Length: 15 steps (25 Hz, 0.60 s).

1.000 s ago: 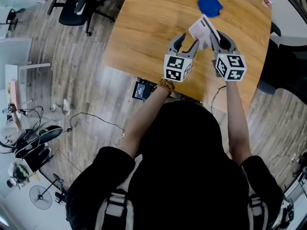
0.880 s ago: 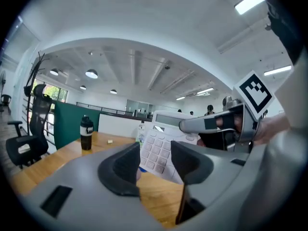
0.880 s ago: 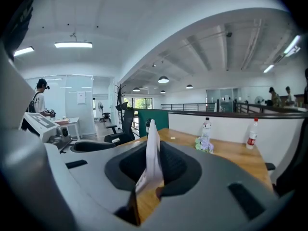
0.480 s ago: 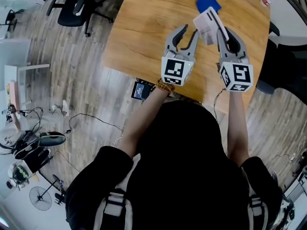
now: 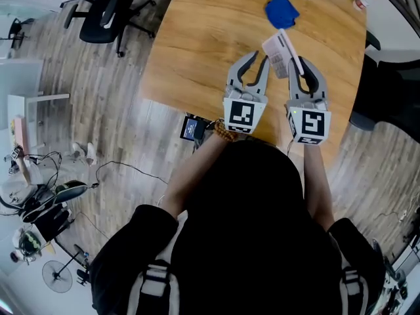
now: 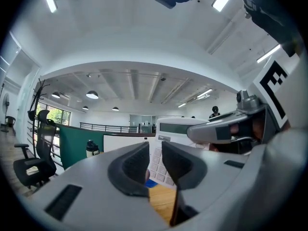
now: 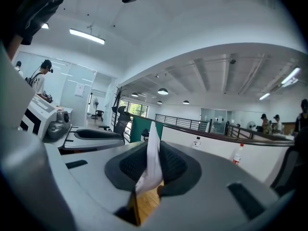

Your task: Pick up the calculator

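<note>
**A:** Looking down from the head view, where is the trouble?

**B:** The white, flat plastic calculator hangs tilted above the light wooden desk. The grey right tongs pinch it at the end nearer the person. The grey left tongs sit just beside it, and their jaws have just been closing. A small blue cloth-like thing lies on the desk beyond. I judge that a hold at one end could let the calculator swing or slip.

**A:** And the left gripper view?

**B:** Only a narrow slit shows between those pads, with nothing in it, and the keypad shows beyond. If they nudge the calculator's edge instead of catching it, they could lever it loose.

**A:** The right gripper view?

**B:** The pads are closed on the calculator, seen edge-on as a thin white strip. Little of it seems to sit in the bite, so a twist might drop it back onto the desk.
</note>
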Motion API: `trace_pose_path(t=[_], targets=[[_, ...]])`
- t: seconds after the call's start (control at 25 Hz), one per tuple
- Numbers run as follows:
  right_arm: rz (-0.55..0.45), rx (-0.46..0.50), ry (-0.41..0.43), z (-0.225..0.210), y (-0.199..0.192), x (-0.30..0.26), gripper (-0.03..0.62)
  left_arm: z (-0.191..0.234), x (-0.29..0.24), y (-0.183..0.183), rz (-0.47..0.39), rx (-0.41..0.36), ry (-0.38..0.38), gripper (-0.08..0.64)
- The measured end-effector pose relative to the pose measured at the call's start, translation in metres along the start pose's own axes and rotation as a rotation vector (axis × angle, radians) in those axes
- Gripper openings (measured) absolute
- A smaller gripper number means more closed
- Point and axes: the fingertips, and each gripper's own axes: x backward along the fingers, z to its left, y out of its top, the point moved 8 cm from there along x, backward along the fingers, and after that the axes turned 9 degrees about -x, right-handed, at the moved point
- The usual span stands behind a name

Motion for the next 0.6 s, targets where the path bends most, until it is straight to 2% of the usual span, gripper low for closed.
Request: trace_pose_path(t=[0.24, 0.6], targets=[[-0.031, -0.012, -0.020, 0.006, -0.012, 0.006, 0.074, -0.017, 0.001, -0.004, 0.017, 0.013, -0.053, 0.091], [-0.052, -0.051, -0.029, 0.010, -0.035, 0.014, 0.074, -0.018, 0.001, -0.012, 0.046, 0.042, -0.065, 0.083]])
